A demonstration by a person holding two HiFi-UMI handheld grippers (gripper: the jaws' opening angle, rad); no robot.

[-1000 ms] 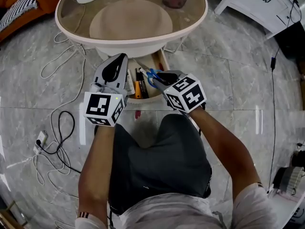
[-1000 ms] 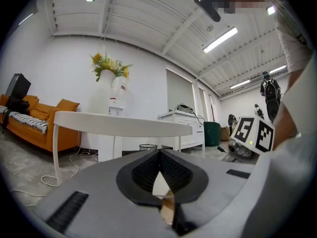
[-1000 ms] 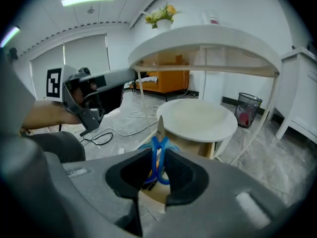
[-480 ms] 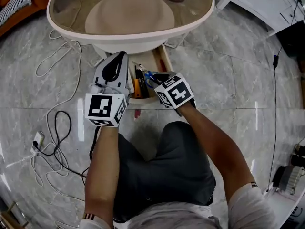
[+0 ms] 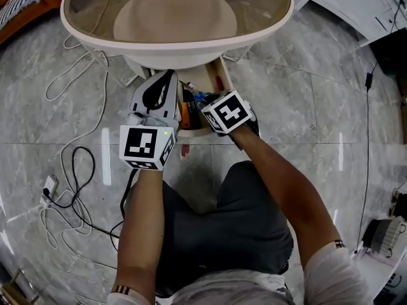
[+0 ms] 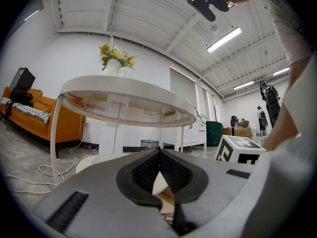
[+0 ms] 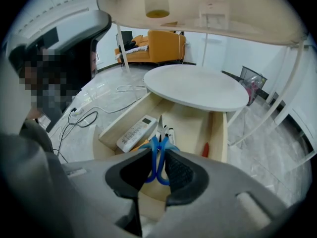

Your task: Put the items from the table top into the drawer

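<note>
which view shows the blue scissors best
The right gripper view: the blue scissors stand between the pads of the right gripper, handles gripped, blades pointing toward the open drawer. The head view shows only a sliver of blue beside that gripper. The left gripper view shows none of them.

Blue-handled scissors (image 7: 158, 158), blades closed and pointing away, stand upright at lower centre, pinched by the handles in the right gripper (image 7: 158, 157). Beyond them, mid-frame, the pale wooden drawer (image 7: 218, 133) is open. It holds a white remote (image 7: 135, 133) at left, markers (image 7: 170, 132) in the middle and a red item (image 7: 205, 149) at right.
</note>
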